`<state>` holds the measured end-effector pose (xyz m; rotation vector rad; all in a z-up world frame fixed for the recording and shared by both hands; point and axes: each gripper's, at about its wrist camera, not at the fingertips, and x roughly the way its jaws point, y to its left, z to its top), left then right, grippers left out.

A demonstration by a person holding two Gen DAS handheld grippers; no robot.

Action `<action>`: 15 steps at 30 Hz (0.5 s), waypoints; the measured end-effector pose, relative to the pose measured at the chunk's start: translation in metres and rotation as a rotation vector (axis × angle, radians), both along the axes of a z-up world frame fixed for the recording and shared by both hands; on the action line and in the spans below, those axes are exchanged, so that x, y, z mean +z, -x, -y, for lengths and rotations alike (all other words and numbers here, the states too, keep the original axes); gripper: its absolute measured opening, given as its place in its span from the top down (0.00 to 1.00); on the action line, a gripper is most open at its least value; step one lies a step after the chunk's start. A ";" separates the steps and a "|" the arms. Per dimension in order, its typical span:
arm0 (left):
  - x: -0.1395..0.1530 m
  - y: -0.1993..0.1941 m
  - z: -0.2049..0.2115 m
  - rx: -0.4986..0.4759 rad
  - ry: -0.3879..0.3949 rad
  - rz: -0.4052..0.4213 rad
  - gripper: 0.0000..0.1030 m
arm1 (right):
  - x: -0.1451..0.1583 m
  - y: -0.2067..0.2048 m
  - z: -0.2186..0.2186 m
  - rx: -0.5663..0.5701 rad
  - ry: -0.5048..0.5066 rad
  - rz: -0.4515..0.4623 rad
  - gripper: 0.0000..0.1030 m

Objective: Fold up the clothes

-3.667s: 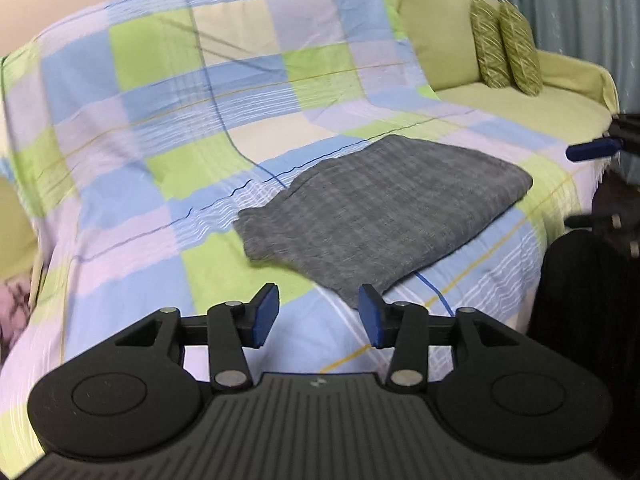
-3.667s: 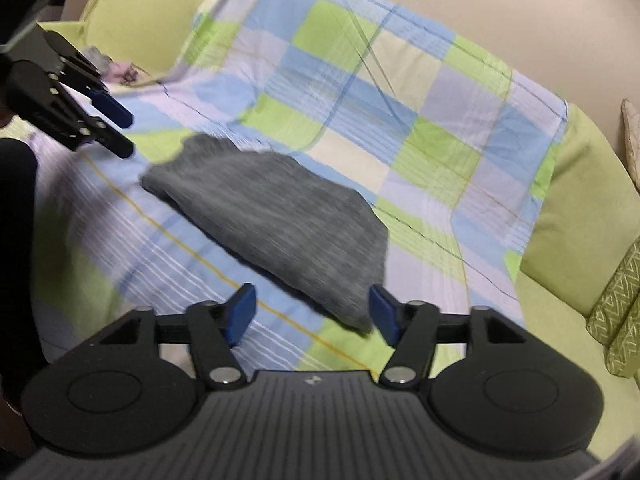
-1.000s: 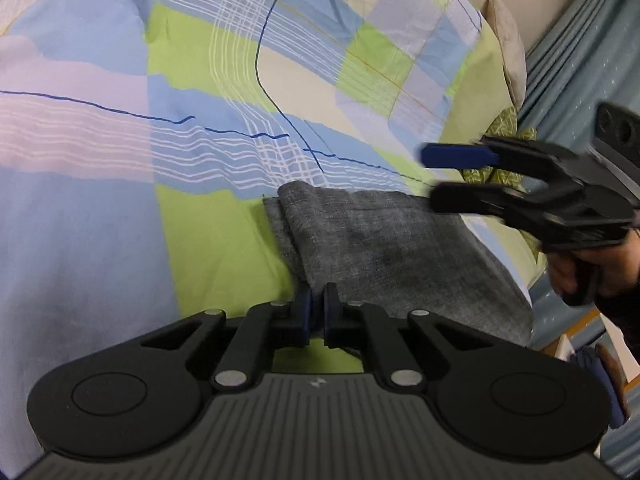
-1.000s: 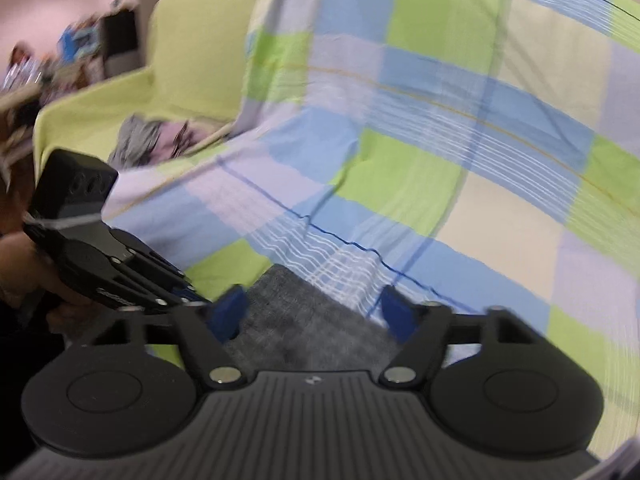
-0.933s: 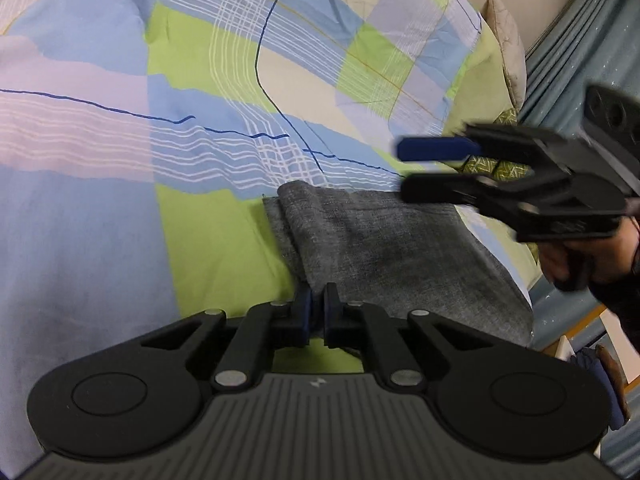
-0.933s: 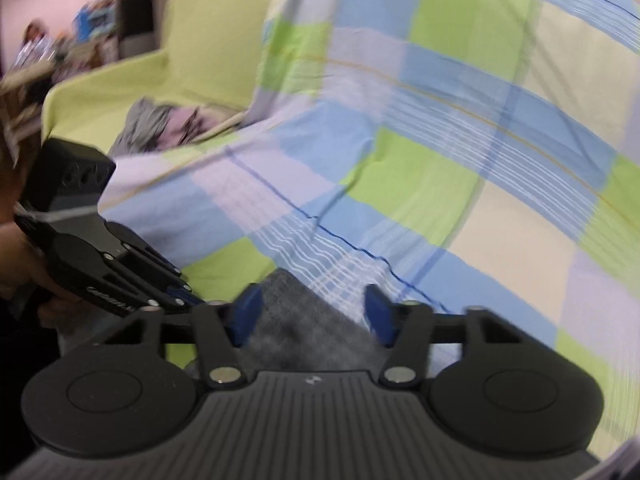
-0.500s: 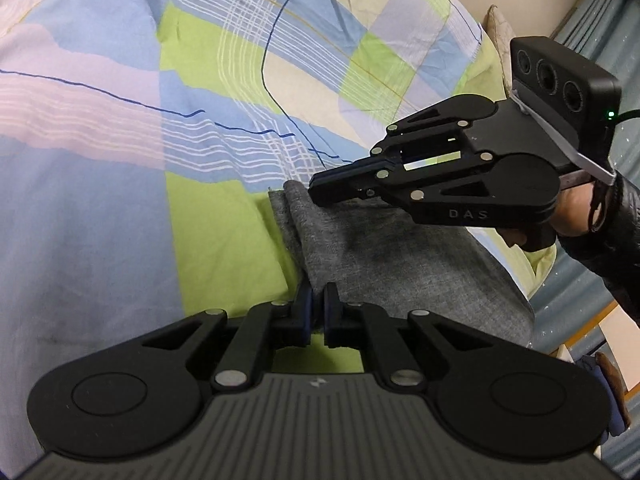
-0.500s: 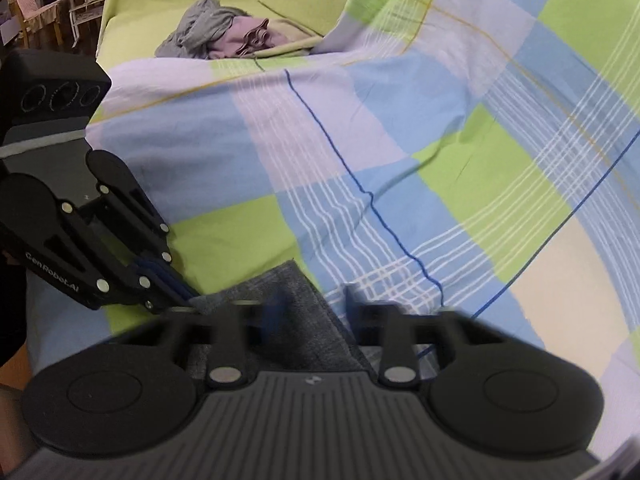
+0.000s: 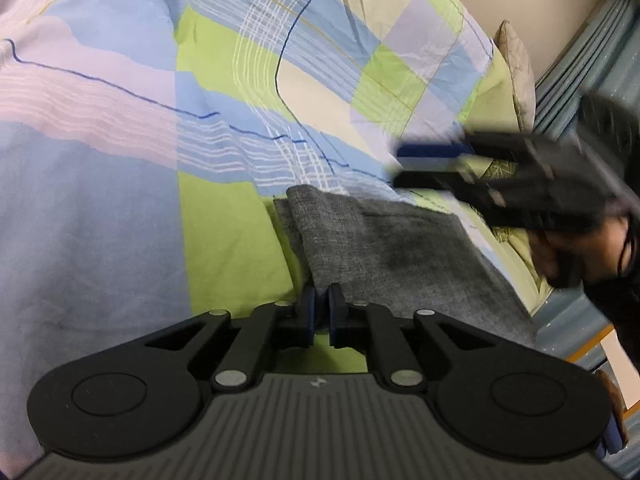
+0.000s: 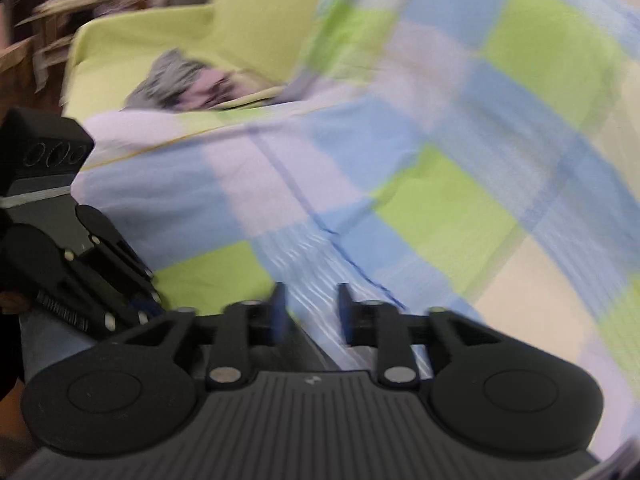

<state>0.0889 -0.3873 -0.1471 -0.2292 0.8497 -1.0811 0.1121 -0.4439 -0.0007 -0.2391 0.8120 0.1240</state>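
Observation:
A folded grey garment (image 9: 392, 248) lies on a checked sheet (image 9: 160, 120) over a sofa. My left gripper (image 9: 320, 308) is shut on the garment's near edge. My right gripper (image 9: 424, 166) hovers above the garment's far side, blurred, its jaws apart with nothing between them. In the right wrist view my right gripper (image 10: 312, 312) is open over the sheet (image 10: 440, 200), and the left gripper (image 10: 132, 300) shows at the lower left. The garment is mostly hidden in that view.
A heap of other clothes (image 10: 188, 84) lies at the sofa's far end on the green cover. Patterned cushions (image 9: 516, 64) and a curtain (image 9: 580, 72) stand on the right side. The sofa's front edge runs at the lower right.
My right gripper has opened, let go of the garment's far corner and pulled back up and to the right. My left gripper stays shut on the near edge.

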 end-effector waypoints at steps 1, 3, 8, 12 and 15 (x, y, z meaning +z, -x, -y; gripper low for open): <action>0.006 0.002 -0.002 0.012 -0.006 0.024 0.91 | -0.001 0.020 0.008 -0.050 -0.016 -0.003 0.70; 0.022 0.006 -0.004 0.030 -0.004 0.079 0.91 | -0.006 0.043 0.019 -0.121 -0.043 -0.007 0.70; 0.052 0.011 0.029 -0.061 -0.001 0.169 0.91 | -0.025 0.080 0.041 -0.245 -0.145 0.020 0.70; 0.027 0.002 0.076 -0.128 -0.110 0.146 0.90 | -0.034 0.082 0.046 -0.252 -0.201 0.052 0.64; 0.016 0.002 0.076 -0.091 -0.209 0.184 0.94 | -0.042 0.085 0.046 -0.245 -0.140 0.050 0.64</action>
